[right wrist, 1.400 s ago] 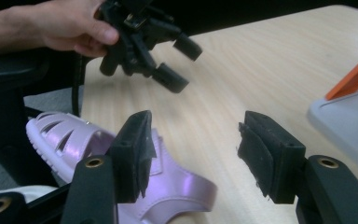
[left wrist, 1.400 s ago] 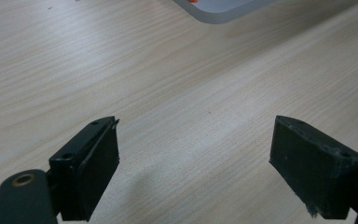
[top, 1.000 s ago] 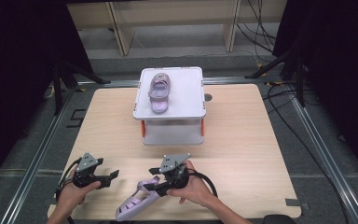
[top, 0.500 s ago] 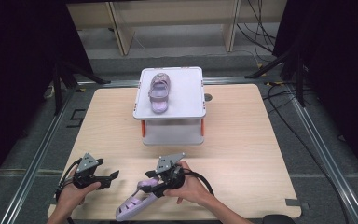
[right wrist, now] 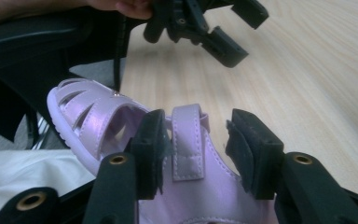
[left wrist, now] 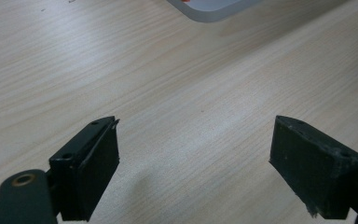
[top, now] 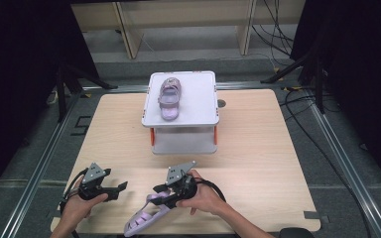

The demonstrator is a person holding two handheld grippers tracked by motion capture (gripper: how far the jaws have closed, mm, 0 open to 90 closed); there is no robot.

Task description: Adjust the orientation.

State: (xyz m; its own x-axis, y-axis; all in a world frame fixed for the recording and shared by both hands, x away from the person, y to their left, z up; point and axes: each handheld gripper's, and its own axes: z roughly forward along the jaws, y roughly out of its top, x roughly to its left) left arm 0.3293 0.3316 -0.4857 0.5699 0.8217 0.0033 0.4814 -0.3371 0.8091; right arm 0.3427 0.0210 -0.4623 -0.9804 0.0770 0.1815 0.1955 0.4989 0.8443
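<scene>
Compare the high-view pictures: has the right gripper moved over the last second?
Yes. The right gripper has shifted left, away from the white box and toward the left gripper, its jaws now astride the near sandal's strap.

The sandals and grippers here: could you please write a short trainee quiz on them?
1. True or false: the left gripper holds a sandal.
2. Where is the far sandal? A) on the white box B) on the floor C) in the left gripper
3. Which part of the near sandal stands between the right gripper's jaws?

Key: 1. False; its jaws are wide apart over the bare table. 2. A. 3. The strap; the jaws flank it with gaps and are not closed on it.
</scene>
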